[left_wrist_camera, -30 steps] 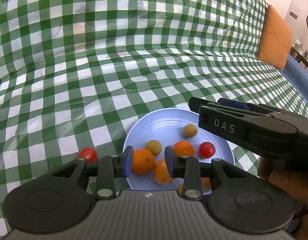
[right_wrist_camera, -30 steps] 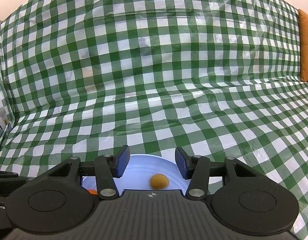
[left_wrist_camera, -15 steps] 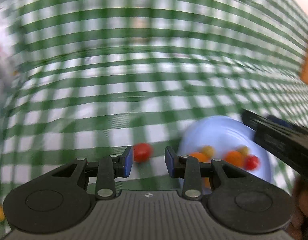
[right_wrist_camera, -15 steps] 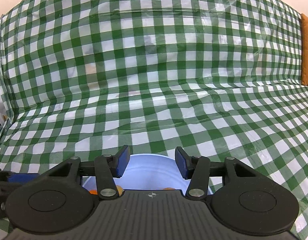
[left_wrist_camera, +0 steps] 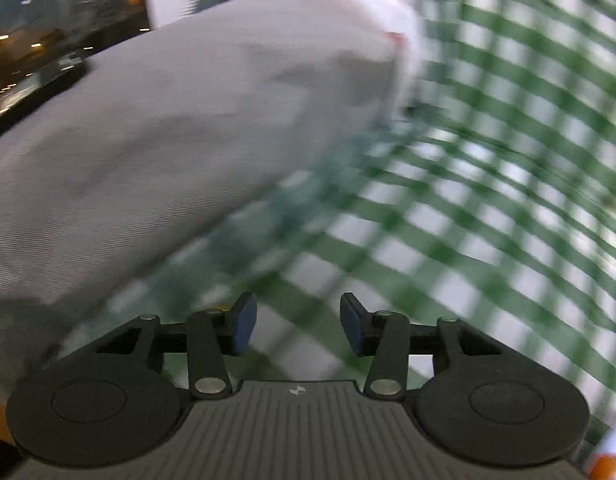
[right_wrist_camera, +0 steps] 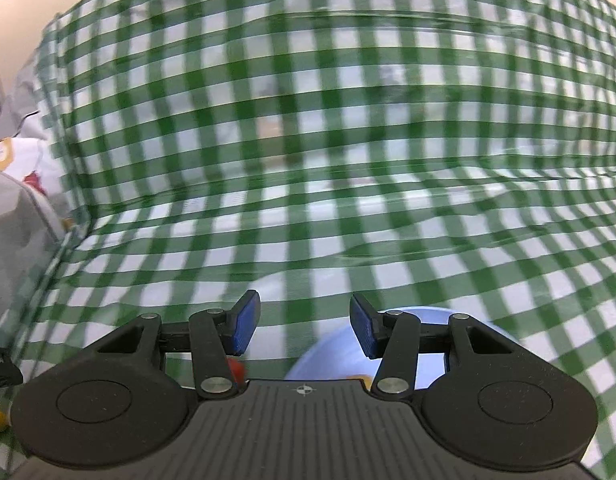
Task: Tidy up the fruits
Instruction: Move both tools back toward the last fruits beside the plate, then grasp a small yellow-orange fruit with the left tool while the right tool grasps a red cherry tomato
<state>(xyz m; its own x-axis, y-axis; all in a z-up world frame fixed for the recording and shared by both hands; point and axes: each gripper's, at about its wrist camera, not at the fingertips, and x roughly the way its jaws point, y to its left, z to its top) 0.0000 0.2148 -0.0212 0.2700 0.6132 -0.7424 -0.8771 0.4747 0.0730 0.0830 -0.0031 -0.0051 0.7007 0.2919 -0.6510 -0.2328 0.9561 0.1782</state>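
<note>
A: What covers the table?
B: A glossy green-and-white checked cloth point(right_wrist_camera: 348, 160), blurred; grey fabric point(left_wrist_camera: 167, 120) at left.
A: Grippers?
B: Left gripper point(left_wrist_camera: 293, 324) and right gripper point(right_wrist_camera: 305, 326) both gape, holding nothing.
A: Fruit?
B: A round red fruit point(right_wrist_camera: 237, 369) beside the pale blue plate point(right_wrist_camera: 328, 352)

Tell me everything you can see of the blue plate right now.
Only part of the blue plate shows, in the right wrist view, low and right of centre, behind the right gripper. It is pale blue, smooth, with a rounded raised rim, lying flat on the green checked cloth. The gripper body and right finger hide most of it. A sliver of orange fruit sits at its near edge. The open jaws hold nothing and do not visibly touch it. The view is blurred.
</note>
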